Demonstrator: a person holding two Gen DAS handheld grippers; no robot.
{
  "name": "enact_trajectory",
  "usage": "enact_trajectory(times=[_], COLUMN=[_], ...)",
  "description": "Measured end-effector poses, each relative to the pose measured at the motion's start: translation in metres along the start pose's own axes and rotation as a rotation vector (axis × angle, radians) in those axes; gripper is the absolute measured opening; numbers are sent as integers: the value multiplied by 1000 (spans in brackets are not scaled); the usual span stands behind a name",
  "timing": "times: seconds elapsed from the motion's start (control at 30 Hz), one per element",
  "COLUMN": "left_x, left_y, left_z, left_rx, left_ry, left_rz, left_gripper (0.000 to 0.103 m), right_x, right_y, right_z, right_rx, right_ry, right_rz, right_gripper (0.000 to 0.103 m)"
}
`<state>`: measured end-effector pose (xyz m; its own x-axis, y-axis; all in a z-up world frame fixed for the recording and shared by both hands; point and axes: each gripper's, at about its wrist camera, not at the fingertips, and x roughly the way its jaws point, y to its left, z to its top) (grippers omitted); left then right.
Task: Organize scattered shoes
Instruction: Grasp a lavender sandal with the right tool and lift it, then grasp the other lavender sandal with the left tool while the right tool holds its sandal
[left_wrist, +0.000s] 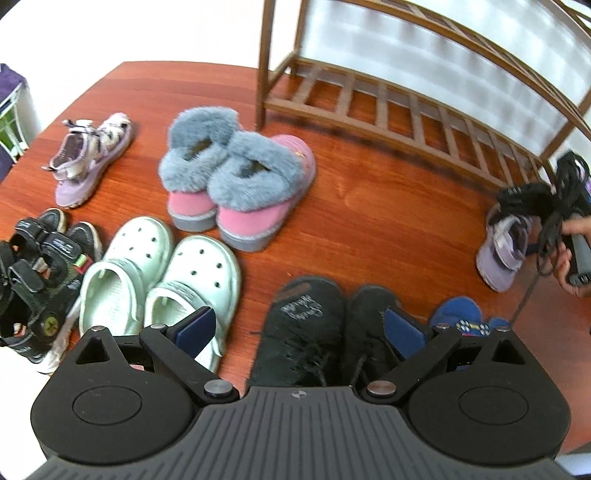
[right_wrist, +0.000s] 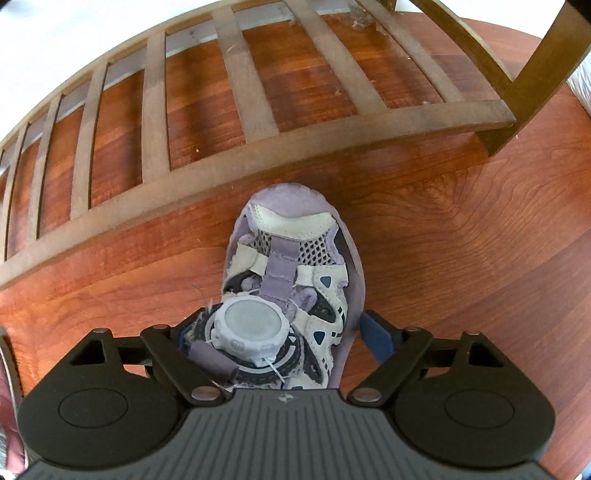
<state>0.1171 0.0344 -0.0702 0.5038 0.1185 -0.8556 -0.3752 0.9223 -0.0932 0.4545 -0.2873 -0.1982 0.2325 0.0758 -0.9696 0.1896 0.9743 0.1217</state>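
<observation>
Just in front of the low slatted shelf of the wooden shoe rack (right_wrist: 258, 147), the right hand-held gripper (right_wrist: 280, 332) points steeply down over a lilac sandal (right_wrist: 295, 258) that lies on the red-brown wooden floor (right_wrist: 461, 240), toe toward the rack. Its jaws stand wide, one blue pad on each side of the heel end; the right pad (right_wrist: 376, 332) shows a sliver of floor between it and the sole, while the left pad is mostly hidden behind the round dial fastener (right_wrist: 253, 325), so contact there cannot be told. Nothing looks gripped yet. The likeliest trouble is a bad closing: the jaws could bite on the dial or the loose straps rather than the firm sole, and the soft upper would fold, letting the sandal tip or drop on the lift. A lopsided close could also shove it sideways or nudge its toe under the shelf's front rail, which is near. The left hand-held gripper (left_wrist: 299, 328) is open and empty above a pair of black shoes (left_wrist: 325, 325), with mint clogs (left_wrist: 166, 266), fur-lined pink slippers (left_wrist: 236, 184), black sandals (left_wrist: 40, 258) and the matching lilac sandal (left_wrist: 92, 155) close together; a careless sweep there could scatter them further.
</observation>
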Motion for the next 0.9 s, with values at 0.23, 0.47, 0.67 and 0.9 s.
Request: enact_trajectory(times=[0.23, 0.47, 0.67, 0.9], left_x=[-5, -10, -9, 3], left_y=[12, 31, 74, 137], left_z=[3, 7, 20, 51], left_rx=[-33, -60, -98, -83], left_ry=[-24, -45, -69, -78], left_rz=[37, 90, 151, 170], left_gripper=[98, 98, 98, 98], right_x=[5, -6, -46, -107], right_y=[-1, -11, -8, 2], right_z=[-14, -34, -53, -83], right_rx=[-46, -101, -177, -185], right_ry=[11, -4, -58, -121], right_rz=[19, 74, 129, 182], right_gripper=[84, 83, 83, 83])
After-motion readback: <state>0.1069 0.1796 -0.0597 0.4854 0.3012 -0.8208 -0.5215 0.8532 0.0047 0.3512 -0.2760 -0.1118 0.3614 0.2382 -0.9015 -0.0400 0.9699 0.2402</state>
